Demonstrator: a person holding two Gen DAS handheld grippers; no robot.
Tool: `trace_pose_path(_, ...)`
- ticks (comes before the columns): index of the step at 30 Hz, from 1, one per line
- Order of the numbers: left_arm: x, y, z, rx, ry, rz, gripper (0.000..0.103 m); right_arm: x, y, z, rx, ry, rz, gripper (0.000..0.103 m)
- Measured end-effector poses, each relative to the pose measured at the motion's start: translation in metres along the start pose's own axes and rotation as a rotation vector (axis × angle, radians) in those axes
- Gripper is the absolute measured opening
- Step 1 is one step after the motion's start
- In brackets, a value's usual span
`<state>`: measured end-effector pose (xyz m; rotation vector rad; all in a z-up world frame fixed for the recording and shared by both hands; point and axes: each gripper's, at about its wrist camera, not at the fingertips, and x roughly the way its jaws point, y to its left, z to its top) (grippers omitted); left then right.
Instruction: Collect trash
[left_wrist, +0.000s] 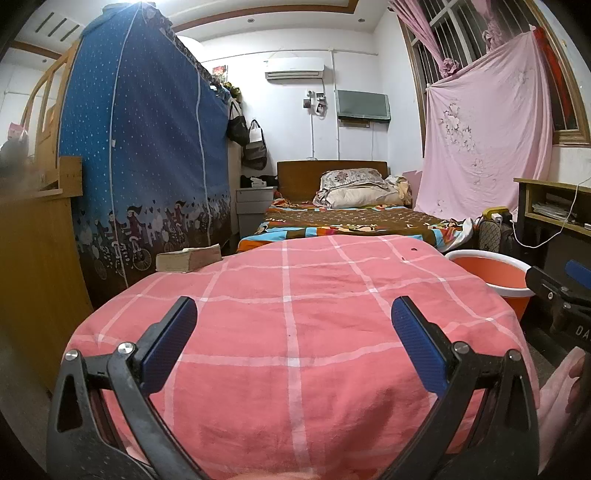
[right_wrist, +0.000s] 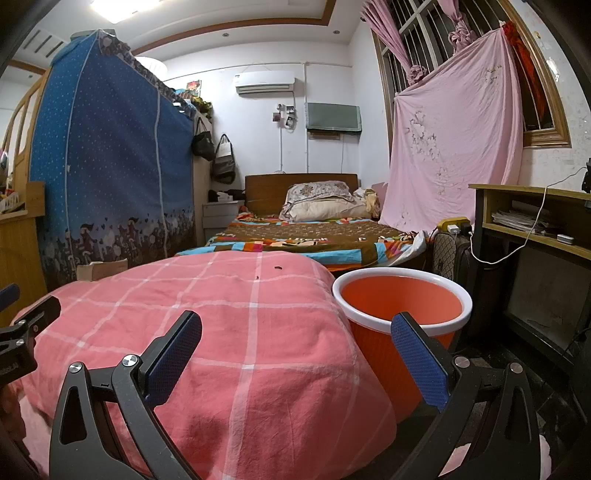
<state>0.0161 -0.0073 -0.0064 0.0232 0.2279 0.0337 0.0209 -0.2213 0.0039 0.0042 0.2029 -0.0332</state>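
My left gripper (left_wrist: 294, 308) stands open above a table under a pink checked cloth (left_wrist: 295, 332), with nothing between its fingers. My right gripper (right_wrist: 297, 321) is open too and holds nothing; it hangs over the table's right edge, beside an orange bin (right_wrist: 402, 306) with a white rim. The bin (left_wrist: 491, 273) stands on the floor to the right of the table and looks empty inside. The only scraps showing on the cloth (right_wrist: 221, 332) are small dark bits (right_wrist: 277, 267) near its far edge, one of them (left_wrist: 413, 250) also in the left wrist view.
A thick old book (left_wrist: 188, 258) lies on the table's far left corner. Behind the table is a bed (left_wrist: 351, 221) with a patchwork cover. A blue fabric wardrobe (left_wrist: 147, 147) stands left, a desk (right_wrist: 535, 221) with a white cable right. A dark bag (right_wrist: 454, 258) sits behind the bin.
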Motion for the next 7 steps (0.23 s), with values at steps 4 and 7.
trace_pose_path(4,-0.0007,-0.0003,-0.0006,0.0,0.0,0.0,0.092,-0.0006,-0.0002,-0.0001,0.0,0.001,0.0,0.103)
trace_pose_path(7,-0.0007,-0.0006,-0.001,0.001,0.001,0.001,0.092,-0.0004,0.0,0.0001,0.0,0.0,0.0,0.103)
